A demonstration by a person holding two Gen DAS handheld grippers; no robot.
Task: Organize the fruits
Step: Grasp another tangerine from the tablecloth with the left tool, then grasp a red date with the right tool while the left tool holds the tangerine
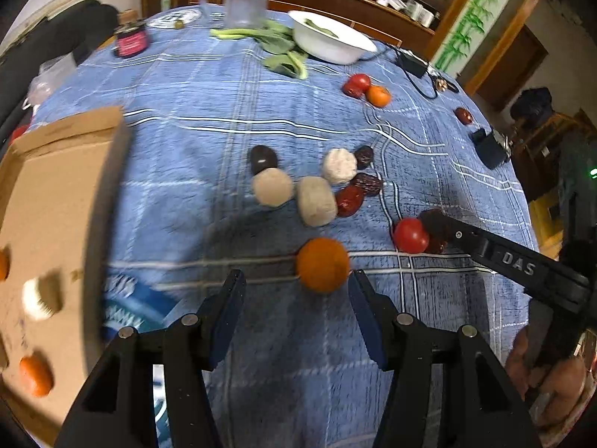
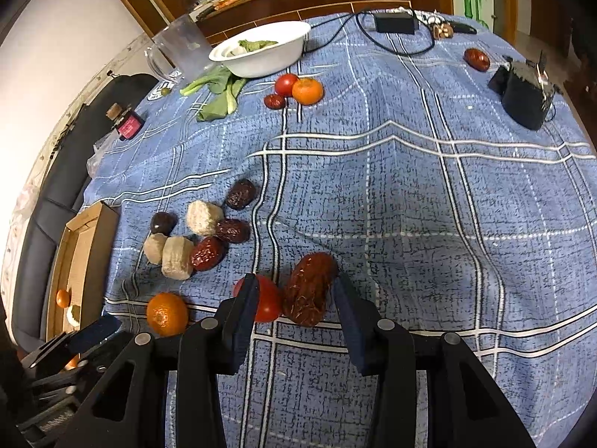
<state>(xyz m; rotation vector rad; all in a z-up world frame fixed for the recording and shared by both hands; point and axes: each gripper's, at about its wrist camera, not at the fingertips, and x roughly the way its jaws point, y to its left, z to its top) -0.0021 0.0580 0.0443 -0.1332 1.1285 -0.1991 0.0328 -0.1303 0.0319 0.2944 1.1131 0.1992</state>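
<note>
An orange tangerine (image 1: 322, 264) lies on the blue checked cloth just ahead of my open left gripper (image 1: 296, 283), slightly right of its middle; it also shows in the right wrist view (image 2: 166, 313). My open right gripper (image 2: 296, 289) straddles a large red date (image 2: 309, 287), with a red tomato (image 2: 266, 298) beside its left finger. The right gripper also shows in the left wrist view (image 1: 434, 224) next to that tomato (image 1: 410, 235). A cardboard box (image 1: 56, 201) at the left holds tangerines (image 1: 35, 375).
A cluster of pale round pieces (image 1: 317, 199), dark dates (image 1: 369, 183) and a dark fruit (image 1: 263, 157) lies mid-table. Farther back are a tomato and tangerine (image 2: 298, 87), a white bowl (image 2: 261, 52), greens (image 2: 220, 97), a plastic jug (image 2: 183, 50), a black device (image 2: 524, 89) and cables.
</note>
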